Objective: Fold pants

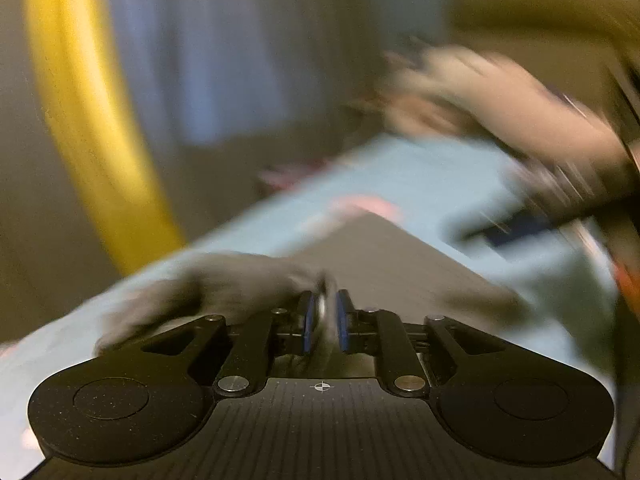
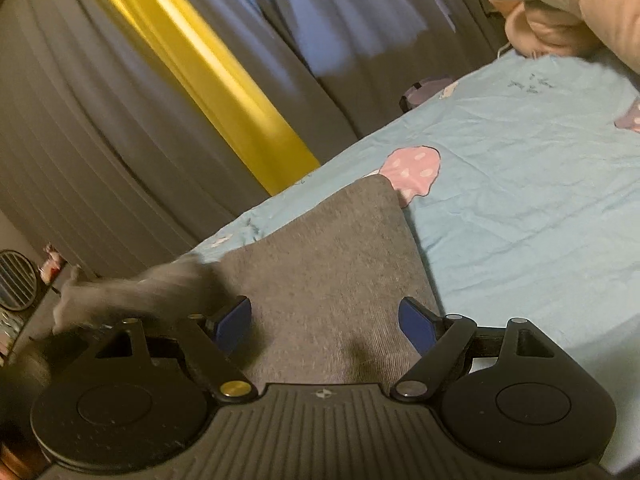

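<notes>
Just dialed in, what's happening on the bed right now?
A person is folding grey pants on a light blue bedsheet, one gripper in each hand. The left gripper is shut on a bunched bit of the grey fabric; that view is smeared with blur. The right gripper is open above the flat part of the pants, gripping nothing.

Dim, warm room light. My left view smears with heavy motion blur beyond my tongs; my right view is sharper, blurred left, edges bowed and dark-cornered.
</notes>
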The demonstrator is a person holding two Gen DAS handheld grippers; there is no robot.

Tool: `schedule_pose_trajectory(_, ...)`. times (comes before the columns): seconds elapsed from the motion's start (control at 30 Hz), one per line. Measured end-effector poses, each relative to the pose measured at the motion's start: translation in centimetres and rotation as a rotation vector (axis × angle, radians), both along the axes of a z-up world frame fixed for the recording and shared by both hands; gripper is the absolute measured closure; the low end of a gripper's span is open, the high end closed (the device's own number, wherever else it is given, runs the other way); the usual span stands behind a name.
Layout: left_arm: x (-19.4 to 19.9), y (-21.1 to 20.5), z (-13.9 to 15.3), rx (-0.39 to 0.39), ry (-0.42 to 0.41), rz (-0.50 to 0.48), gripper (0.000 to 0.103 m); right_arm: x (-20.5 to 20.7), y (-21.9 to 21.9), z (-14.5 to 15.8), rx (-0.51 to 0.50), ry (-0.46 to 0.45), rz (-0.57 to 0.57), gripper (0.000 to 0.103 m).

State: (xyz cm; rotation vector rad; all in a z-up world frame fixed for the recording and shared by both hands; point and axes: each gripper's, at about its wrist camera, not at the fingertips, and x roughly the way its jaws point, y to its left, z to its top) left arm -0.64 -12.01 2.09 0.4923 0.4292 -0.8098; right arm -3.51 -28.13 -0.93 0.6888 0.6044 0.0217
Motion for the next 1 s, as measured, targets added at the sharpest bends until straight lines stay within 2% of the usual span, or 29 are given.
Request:
schedule_pose_trajectory(0.07,-1.4,-2.7,-1.9,0.091,0.024,-0.072,0.078,-0.1,-0.5,0.1,0.005,0.026,0.015,0.021)
schedule_pose_trajectory(0.1,-2.0,-3.3,-2.6,0.122,0.013,-0.082,0.063,-0.1,-0.4,0.1,-0.005,0.031,0.029,0.021)
schedule_pose_trajectory(0.13,-2.7,-3.5,-2.9,0.140,-0.001,-0.090,0.050,-0.2,-0.3,0.2,-0.025,0.031,0.050,0.021)
schedule_pose_trajectory(0.2,-3.8,-2.3,-2.8,0.118,0.005,-0.090,0.038,-0.2,0.3,0.5,-0.078,0.020,0.095,0.020)
schedule_pose_trajectory(0.27,-3.6,0.3,-1.9,0.026,0.075,-0.066,0.030,0.1,1.7,0.7,-0.159,-0.002,0.155,0.019)
schedule_pose_trajectory(0.33,-4.4,4.0,-0.7,-0.116,0.161,0.012,0.025,0.8,3.5,0.8,-0.234,-0.025,0.242,0.019)
schedule_pose_trajectory(0.37,-4.6,5.9,-0.1,-0.192,0.197,0.060,0.023,1.1,4.7,0.8,-0.268,-0.039,0.285,0.019)
schedule_pose_trajectory(0.43,-3.3,10.5,0.8,-0.374,0.270,0.222,0.011,1.5,6.9,0.5,-0.337,-0.069,0.356,0.018)
schedule_pose_trajectory(0.47,-2.5,12.8,0.9,-0.468,0.309,0.332,0.009,1.6,8.1,0.3,-0.382,-0.080,0.385,0.016)
schedule_pose_trajectory(0.53,-0.5,16.3,0.6,-0.602,0.378,0.558,0.009,2.1,10.4,-0.4,-0.467,-0.089,0.434,0.016)
schedule_pose_trajectory(0.57,0.5,17.3,0.4,-0.635,0.401,0.667,0.009,2.5,11.3,-0.5,-0.493,-0.082,0.447,0.016)
schedule_pose_trajectory(0.63,1.7,18.9,-0.5,-0.693,0.442,0.787,0.009,3.4,12.8,-0.5,-0.511,-0.083,0.451,0.016)
schedule_pose_trajectory(0.7,2.3,19.2,-1.6,-0.752,0.498,0.828,0.009,4.4,14.6,-0.4,-0.563,-0.095,0.451,0.006)
schedule_pose_trajectory(0.73,2.6,18.9,-2.2,-0.764,0.535,0.819,0.009,4.9,15.7,-0.5,-0.609,-0.095,0.462,0.004)
schedule_pose_trajectory(0.8,3.5,17.8,-2.9,-0.736,0.557,0.795,0.009,6.0,17.6,-1.1,-0.681,-0.071,0.496,0.004)
schedule_pose_trajectory(0.87,3.5,17.1,-3.6,-0.669,0.539,0.781,0.009,6.9,18.9,-1.4,-0.740,-0.070,0.498,0.004)
schedule_pose_trajectory(0.9,3.1,17.2,-3.9,-0.657,0.541,0.775,0.009,7.1,18.9,-1.3,-0.728,-0.088,0.499,0.009)
schedule_pose_trajectory(0.93,3.2,17.3,-4.0,-0.671,0.554,0.765,0.009,7.5,18.3,-0.9,-0.658,-0.089,0.487,0.014)
schedule_pose_trajectory(0.97,3.0,17.7,-4.0,-0.698,0.567,0.753,0.009,8.0,16.9,-0.6,-0.538,-0.075,0.464,0.028)
schedule_pose_trajectory(1.0,3.0,18.0,-4.2,-0.722,0.579,0.748,0.009,8.5,15.5,-0.4,-0.434,-0.060,0.439,0.036)
